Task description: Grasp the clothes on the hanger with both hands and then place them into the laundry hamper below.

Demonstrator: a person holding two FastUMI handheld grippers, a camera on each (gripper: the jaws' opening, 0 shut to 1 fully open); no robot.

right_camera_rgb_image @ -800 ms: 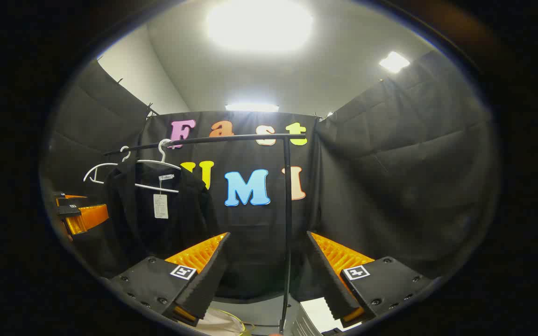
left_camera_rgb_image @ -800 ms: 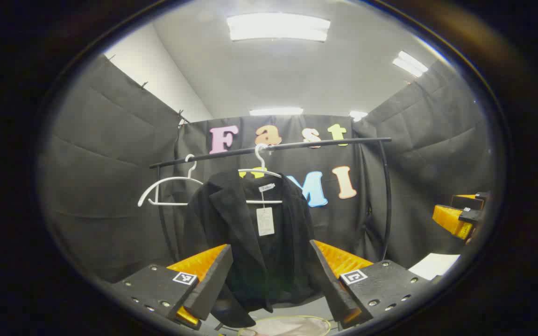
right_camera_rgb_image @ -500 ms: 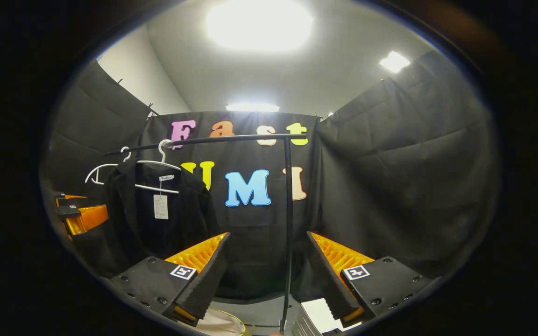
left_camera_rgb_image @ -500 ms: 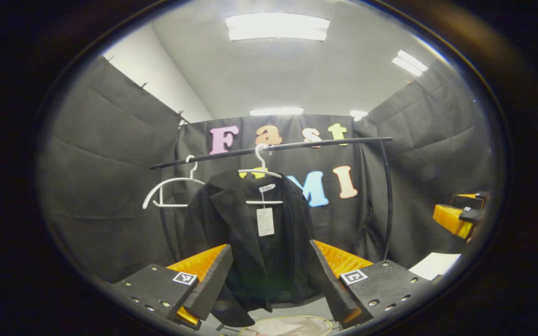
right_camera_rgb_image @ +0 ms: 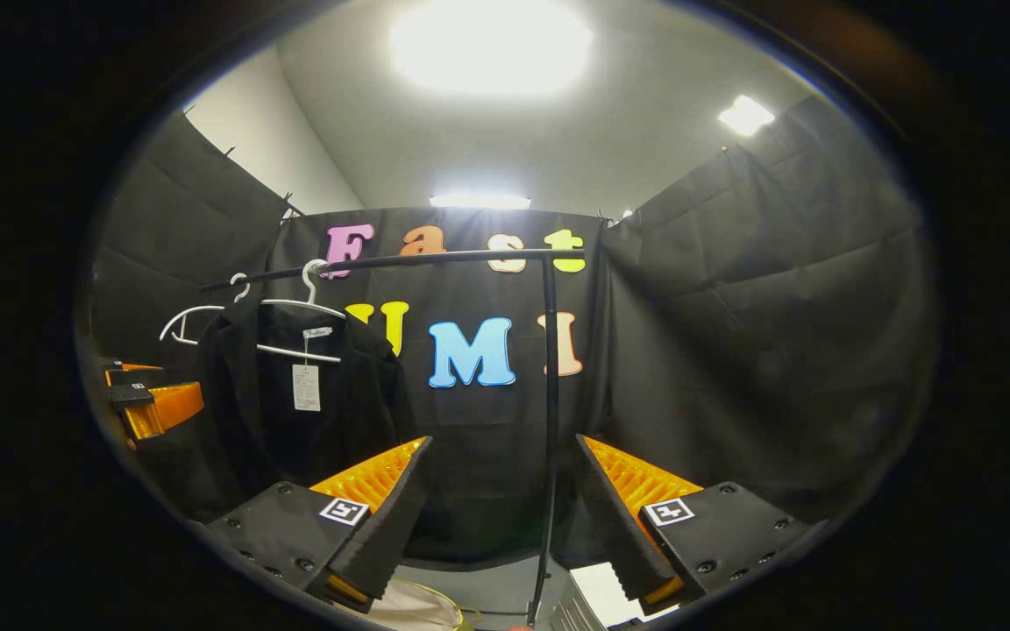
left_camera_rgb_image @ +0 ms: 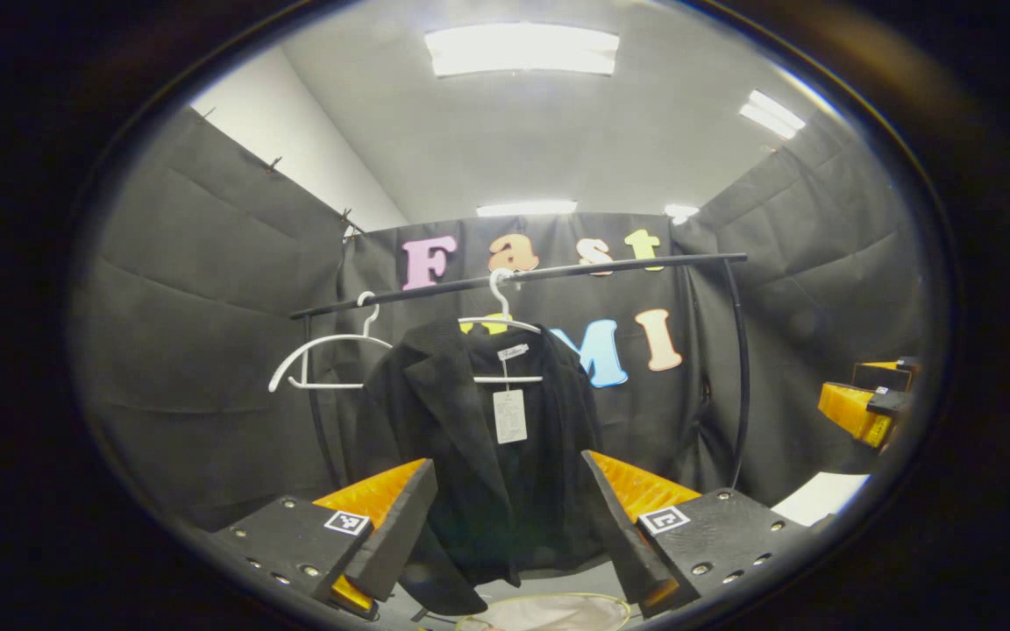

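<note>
Approach phase, no contact yet. Black jacket (left_camera_rgb_image: 479,456) hangs on a white hanger (left_camera_rgb_image: 505,329) from the rail (left_camera_rgb_image: 522,276); an empty hanger (left_camera_rgb_image: 321,364) hangs at its 9 o'clock. In the left gripper view the left gripper (left_camera_rgb_image: 505,526) has its fingers spread wide, nothing between them, the jacket centred ahead at 12 o'clock. In the right gripper view the right gripper (right_camera_rgb_image: 505,526) is likewise spread and empty; the jacket sits off at 10 o'clock and the rack's upright post (right_camera_rgb_image: 547,421) stands straight ahead. Hamper rim (left_camera_rgb_image: 549,605) shows at 6 o'clock below the jacket.

Judgement: swing the right gripper toward 10 o'clock clear of the post, pinch each shoulder, lift off the hanger.
</note>
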